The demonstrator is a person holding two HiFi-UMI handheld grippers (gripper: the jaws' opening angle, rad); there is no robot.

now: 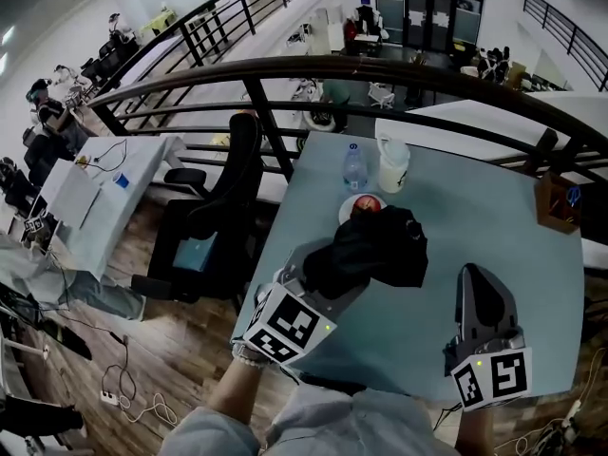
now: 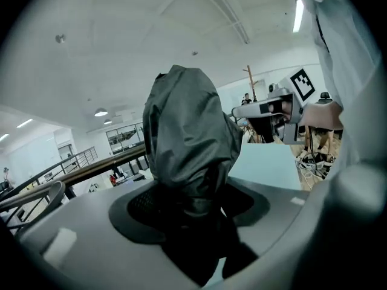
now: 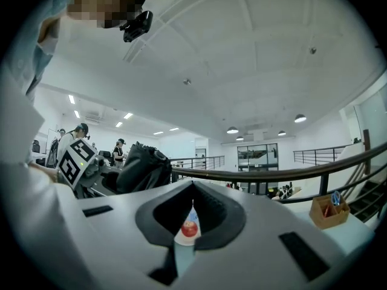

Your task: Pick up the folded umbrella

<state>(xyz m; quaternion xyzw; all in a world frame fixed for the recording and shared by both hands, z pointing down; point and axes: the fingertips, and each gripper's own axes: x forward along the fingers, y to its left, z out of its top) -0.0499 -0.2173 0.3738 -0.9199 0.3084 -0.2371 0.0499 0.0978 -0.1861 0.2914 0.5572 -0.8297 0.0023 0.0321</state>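
Note:
The folded umbrella point(image 1: 375, 250) is a black bundle of fabric, held over the pale blue table point(image 1: 532, 293) near its middle. My left gripper point(image 1: 332, 269) is shut on its near end. In the left gripper view the umbrella point(image 2: 187, 138) rises from between the jaws of the left gripper point(image 2: 193, 207) toward the ceiling. My right gripper point(image 1: 475, 288) hovers at the table's front right, shut with nothing in it. In the right gripper view only a thin slit shows between the jaws of the right gripper point(image 3: 192, 207), and the umbrella point(image 3: 142, 168) appears to the left.
Behind the umbrella a red apple point(image 1: 367, 205) lies on a white plate. A water bottle point(image 1: 354, 167) and a white cup point(image 1: 392, 164) stand at the table's far edge. A wooden pen box point(image 1: 558, 202) sits far right. A black chair point(image 1: 214, 217) and a railing point(image 1: 332, 69) border the table.

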